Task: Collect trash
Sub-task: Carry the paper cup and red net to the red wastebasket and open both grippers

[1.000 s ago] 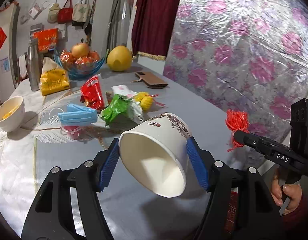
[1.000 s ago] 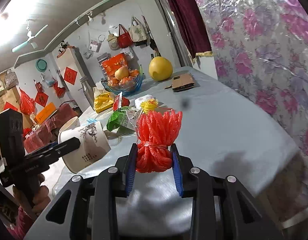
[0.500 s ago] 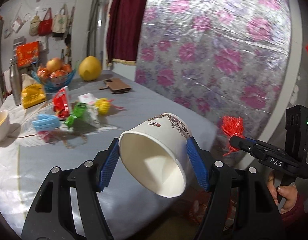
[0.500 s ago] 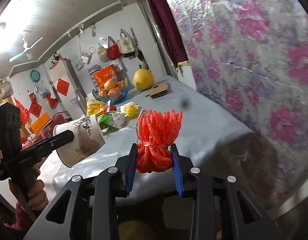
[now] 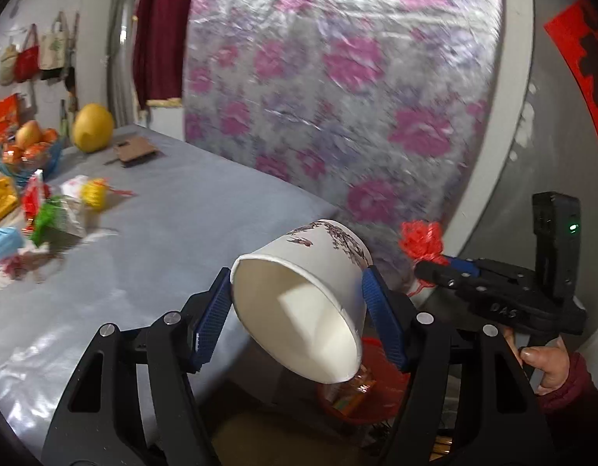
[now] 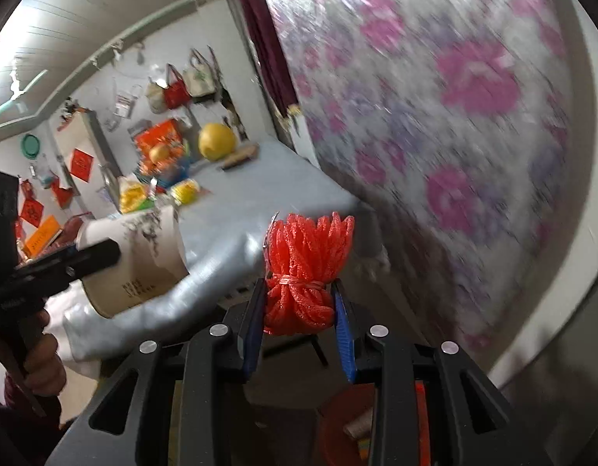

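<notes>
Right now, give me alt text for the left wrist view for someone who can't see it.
The left gripper holds a white paper cup on its side past the edge of a grey-covered table, above a red bin on the floor. To its right, the right gripper holds a red mesh bundle. Wrappers and fruit sit far left on the table.

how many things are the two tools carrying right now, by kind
white paper cup with ink print, in the left tool: 1
bundle of red foam netting, in the right tool: 1
total: 2
</notes>
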A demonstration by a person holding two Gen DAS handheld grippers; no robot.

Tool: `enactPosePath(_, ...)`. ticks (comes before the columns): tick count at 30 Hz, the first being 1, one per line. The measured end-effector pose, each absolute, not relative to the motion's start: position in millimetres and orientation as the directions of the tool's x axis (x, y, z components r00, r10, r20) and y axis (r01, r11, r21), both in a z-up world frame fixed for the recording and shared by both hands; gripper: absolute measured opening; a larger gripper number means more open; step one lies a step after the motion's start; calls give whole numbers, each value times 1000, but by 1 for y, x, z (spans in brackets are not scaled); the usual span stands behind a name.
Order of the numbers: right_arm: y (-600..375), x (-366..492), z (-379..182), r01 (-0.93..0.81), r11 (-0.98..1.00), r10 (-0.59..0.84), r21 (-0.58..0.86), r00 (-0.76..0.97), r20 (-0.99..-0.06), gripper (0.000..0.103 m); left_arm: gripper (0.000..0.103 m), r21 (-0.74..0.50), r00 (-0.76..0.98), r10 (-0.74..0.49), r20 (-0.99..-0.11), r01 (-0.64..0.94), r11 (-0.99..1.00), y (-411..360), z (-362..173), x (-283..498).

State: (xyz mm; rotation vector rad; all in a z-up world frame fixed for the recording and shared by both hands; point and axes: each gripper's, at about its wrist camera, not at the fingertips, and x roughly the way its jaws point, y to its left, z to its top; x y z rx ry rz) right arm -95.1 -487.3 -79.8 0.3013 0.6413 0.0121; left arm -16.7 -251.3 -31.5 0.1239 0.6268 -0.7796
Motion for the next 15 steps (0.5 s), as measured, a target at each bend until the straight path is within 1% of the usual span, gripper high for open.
enactPosePath(6, -511, -104, -126, 146, 947, 93, 287, 729, -678, 33, 66, -110, 485, -629, -608, 733, 671, -283, -47, -26)
enactPosePath(8, -516, -104, -146, 160, 942, 108, 294, 685, -720, 36, 66, -109, 463, -627, -627, 744, 659, -294, -53, -28)
enactPosePath(9, -519, -104, -153, 166, 939, 114, 300, 673, -731, 39, 66, -110, 454, -626, -635, 748, 654, -299, -56, -28)
enactPosePath(11, -527, -105, -165, 182, 926, 136, 331, 656, -742, 44, 66, -107, 434, -621, -653, 758, 643, -310, -62, -29)
enactPosePath(15, -540, -109, -170, 208, 908, 140, 363, 667, -732, 46, 66, -98, 399, -612, -683, 780, 618, -328, -73, -33)
